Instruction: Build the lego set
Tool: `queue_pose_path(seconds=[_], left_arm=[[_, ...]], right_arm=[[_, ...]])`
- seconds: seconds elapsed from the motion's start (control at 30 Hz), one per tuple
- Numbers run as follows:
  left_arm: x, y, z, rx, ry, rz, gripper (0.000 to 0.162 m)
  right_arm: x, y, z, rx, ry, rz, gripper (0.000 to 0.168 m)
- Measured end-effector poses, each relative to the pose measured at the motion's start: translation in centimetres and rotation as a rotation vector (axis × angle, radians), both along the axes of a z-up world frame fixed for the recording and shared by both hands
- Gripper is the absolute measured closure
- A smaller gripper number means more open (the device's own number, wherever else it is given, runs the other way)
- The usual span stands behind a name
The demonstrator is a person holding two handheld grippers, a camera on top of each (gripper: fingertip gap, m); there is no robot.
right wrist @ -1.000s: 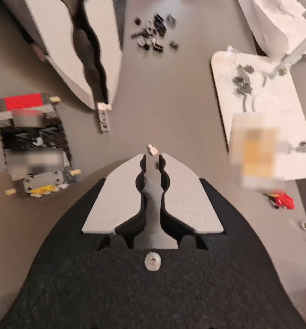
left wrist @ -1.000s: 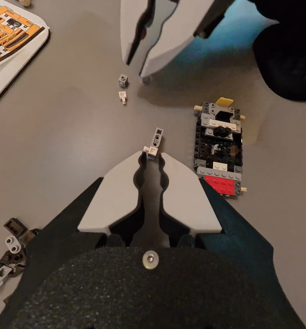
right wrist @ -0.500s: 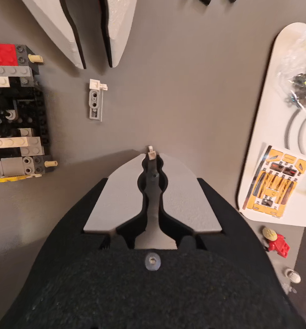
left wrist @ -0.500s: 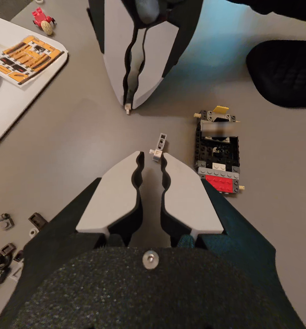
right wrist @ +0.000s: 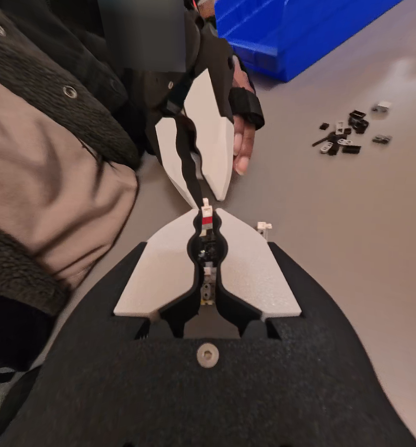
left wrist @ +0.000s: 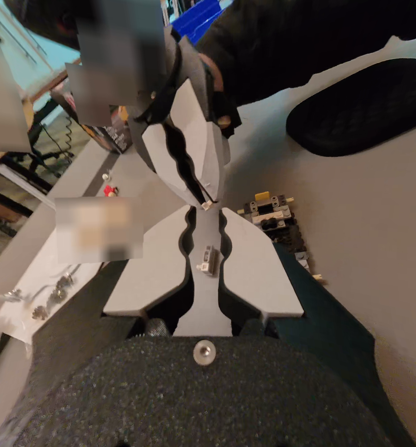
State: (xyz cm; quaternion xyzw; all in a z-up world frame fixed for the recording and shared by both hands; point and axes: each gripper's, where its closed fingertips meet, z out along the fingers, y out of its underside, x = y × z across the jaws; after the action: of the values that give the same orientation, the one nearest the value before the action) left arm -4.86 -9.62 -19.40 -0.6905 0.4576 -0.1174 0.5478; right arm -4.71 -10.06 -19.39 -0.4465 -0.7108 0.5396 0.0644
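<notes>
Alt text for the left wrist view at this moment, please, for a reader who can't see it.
The left gripper is open above a small grey-and-white piece on the grey table. Facing it, the right gripper pinches a tiny white piece, with the partly built black model to the right.

A blue plastic bin (right wrist: 299, 33) sits at one o'clock on the grey tabletop (right wrist: 335, 242), while a black cushioned pad (left wrist: 362, 108) lies at two o'clock in the left wrist view and a dark printed box (left wrist: 112, 137) stands at eleven o'clock.
</notes>
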Motion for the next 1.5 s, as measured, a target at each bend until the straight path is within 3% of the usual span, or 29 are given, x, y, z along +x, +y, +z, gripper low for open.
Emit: queue_pose_path(seconds=[0.27,0.77,0.87,1.0,1.23,1.5], left_arm=[[1.0,-1.0,1.0,0.071,0.019,-0.051,0.155],[1.4,-2.2,1.4,0.041,-0.112,-0.174,0.156],[0.9,-1.7,1.6,0.011,-0.152,-0.137,0.156],[0.0,-1.0,1.6,-0.123,-0.269,-0.105,0.151],[-1.7,0.7,2.4,-0.354,-0.546,0.01,0.153],[-1.9,1.1,1.8,-0.474,-0.617,0.057,0.154]], right_arm=[[0.8,-1.1,0.7,-0.109,-0.006,0.03,0.161],[1.1,-2.4,1.1,-0.221,0.044,0.055,0.161],[0.5,-1.8,1.4,-0.193,0.081,-0.022,0.161],[-0.5,-0.8,1.6,-0.076,0.153,-0.197,0.161],[-1.9,1.5,1.7,0.404,0.322,-0.516,0.161],[-2.5,1.7,1.5,0.668,0.354,-0.613,0.161]])
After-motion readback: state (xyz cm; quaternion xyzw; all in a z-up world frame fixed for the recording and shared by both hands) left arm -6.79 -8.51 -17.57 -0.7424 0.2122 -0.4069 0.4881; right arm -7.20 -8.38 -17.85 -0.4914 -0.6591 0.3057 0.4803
